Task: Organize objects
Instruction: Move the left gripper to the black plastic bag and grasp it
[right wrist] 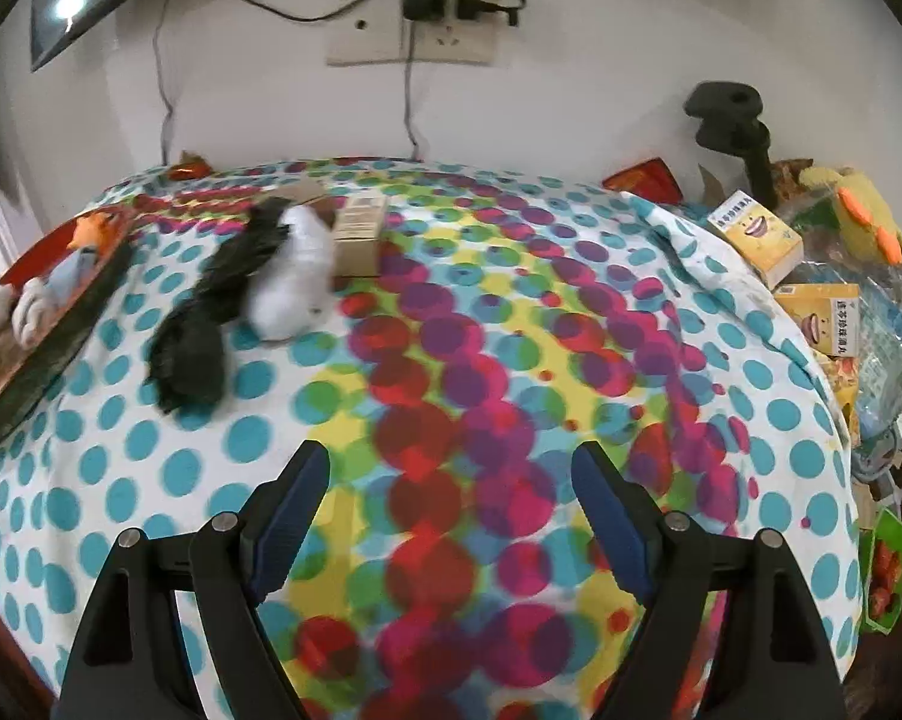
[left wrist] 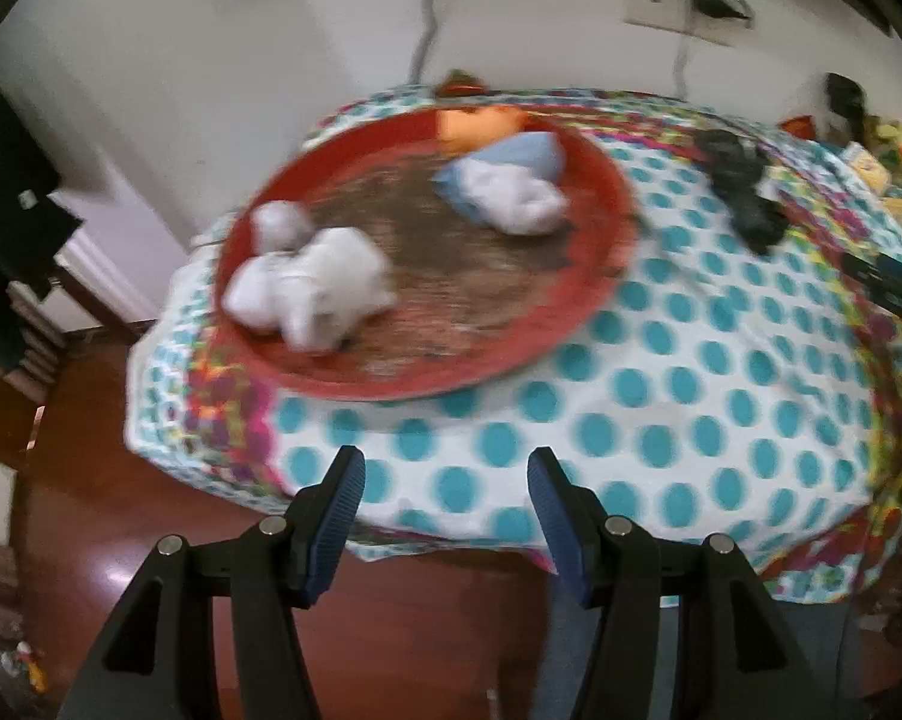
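A round red tray point(left wrist: 601, 252) lies on the dotted tablecloth point(left wrist: 661, 396). It holds a white bundle point(left wrist: 313, 282) at its left, and at the back a second white bundle point(left wrist: 517, 192) on a blue cloth point(left wrist: 529, 150) beside an orange thing point(left wrist: 475, 126). My left gripper point(left wrist: 446, 459) hangs open and empty over the table's near edge. In the right wrist view a black bundle point(right wrist: 193, 324), a white bundle point(right wrist: 295, 282) and a small cardboard box point(right wrist: 361, 234) lie ahead to the left. My right gripper point(right wrist: 452, 450) stands open and empty above the cloth. The tray's edge point(right wrist: 37, 360) shows at far left.
Yellow boxes point(right wrist: 757, 234) and a yellow plush point(right wrist: 865, 222) crowd the table's right end, with a black stand point(right wrist: 733, 120) behind. A wall with a socket and cables point(right wrist: 415, 42) backs the table. The black bundle point(left wrist: 745, 192) lies right of the tray. Wooden floor point(left wrist: 121, 480) lies below.
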Available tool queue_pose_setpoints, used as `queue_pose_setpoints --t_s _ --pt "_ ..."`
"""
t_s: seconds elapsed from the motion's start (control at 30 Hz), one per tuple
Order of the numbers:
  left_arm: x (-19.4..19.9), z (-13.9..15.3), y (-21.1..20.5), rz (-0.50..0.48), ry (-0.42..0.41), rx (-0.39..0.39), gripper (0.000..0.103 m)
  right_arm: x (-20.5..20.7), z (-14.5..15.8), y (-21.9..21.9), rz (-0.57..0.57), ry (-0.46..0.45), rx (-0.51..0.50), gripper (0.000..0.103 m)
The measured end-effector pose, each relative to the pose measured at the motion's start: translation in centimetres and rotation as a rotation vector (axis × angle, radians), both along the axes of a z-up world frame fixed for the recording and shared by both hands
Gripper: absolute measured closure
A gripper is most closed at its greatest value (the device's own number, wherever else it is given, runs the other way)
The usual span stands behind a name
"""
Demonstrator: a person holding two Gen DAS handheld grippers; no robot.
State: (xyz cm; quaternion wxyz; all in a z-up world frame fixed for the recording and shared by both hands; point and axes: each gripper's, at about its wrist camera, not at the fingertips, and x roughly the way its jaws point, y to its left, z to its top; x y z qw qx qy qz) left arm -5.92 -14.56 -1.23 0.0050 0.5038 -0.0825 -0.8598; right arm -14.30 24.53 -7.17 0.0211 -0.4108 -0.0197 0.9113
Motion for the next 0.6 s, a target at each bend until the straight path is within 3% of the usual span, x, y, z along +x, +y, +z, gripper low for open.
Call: queue_pose_setpoints --t_s 0.17,0.27,0.33,0.5,0.6 --pt "0.6 -0.4 4.2 -0.113 0.009 0.037 0.045 -1.9 -0.7 0.1 0.035 -0.018 0.078 0.017" --pt "0.6 0.0 6.3 -0.188 0.015 0.131 0.045 -2.9 -1.4 0.1 0.075 -0.052 0.114 0.017" --pt "-0.5 0.2 8.1 -0.218 0.004 0.172 0.045 -3.1 -1.3 0.3 0.088 -0.045 0.096 0.015" --pt "-4.6 0.6 13.5 -0.255 0.011 0.149 0.045 -3.7 -1.9 1.0 0.109 -0.084 0.029 0.006" --pt "-7.7 0.4 16.4 -0.258 0.011 0.205 0.045 -4.0 -2.3 1.7 0.096 -0.108 -0.012 0.001"
